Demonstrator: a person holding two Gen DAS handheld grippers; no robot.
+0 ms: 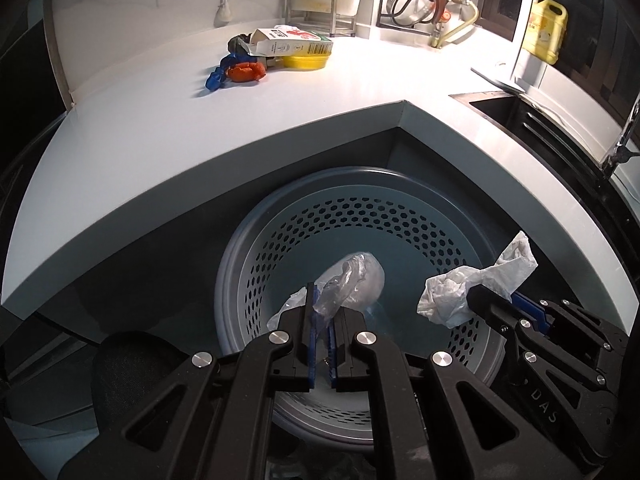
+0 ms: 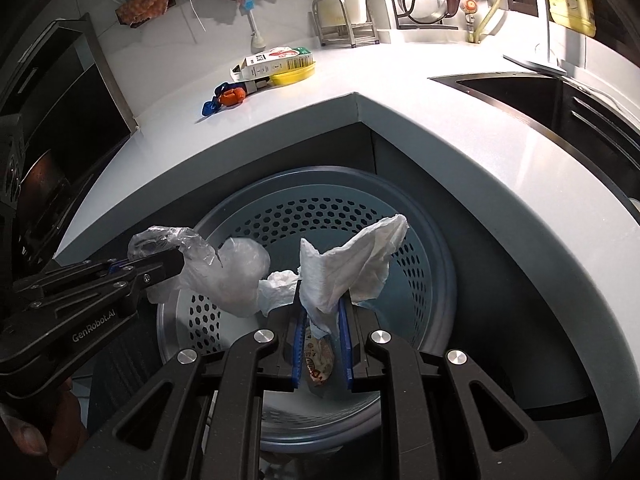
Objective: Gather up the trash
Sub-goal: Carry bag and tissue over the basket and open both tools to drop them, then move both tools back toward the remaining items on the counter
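Two hand-held grippers hang over a round grey perforated waste basket (image 1: 360, 216) that stands on the floor under the inside corner of the white desk (image 1: 280, 112). The left hand-held gripper (image 1: 323, 312) has its blue-padded fingers (image 1: 310, 320) pressed together on a crumpled clear plastic bag (image 1: 352, 284), which bulges forward past the fingertips and hangs above the basket's opening. To its right, the right hand-held gripper (image 2: 323, 312) pinches a crumpled white paper tissue (image 2: 352, 256); the tissue fans upward and outward ahead of its blue pads (image 2: 298, 344), also above the basket. In the right wrist view the bag (image 2: 236, 276) sits just left of the tissue, the two close together, perhaps touching, though the overlap makes that hard to judge. Below the right gripper's fingers, inside the basket, lies a small printed wrapper (image 2: 318, 364); its markings are too blurred to read.

Farther ahead of both grippers, on the desk top, more litter waits in a loose cluster: an opened white carton with a green end (image 1: 290, 42) lying on its side against a yellow shallow dish (image 1: 306, 61), an orange crumpled wrapper (image 1: 246, 72) in front of it, and a blue twisted wrapper (image 1: 214, 78) beside that. Ahead and to the right a dark sink (image 2: 516, 92) is set into the desk, with a yellow jug (image 1: 546, 30) standing behind it.
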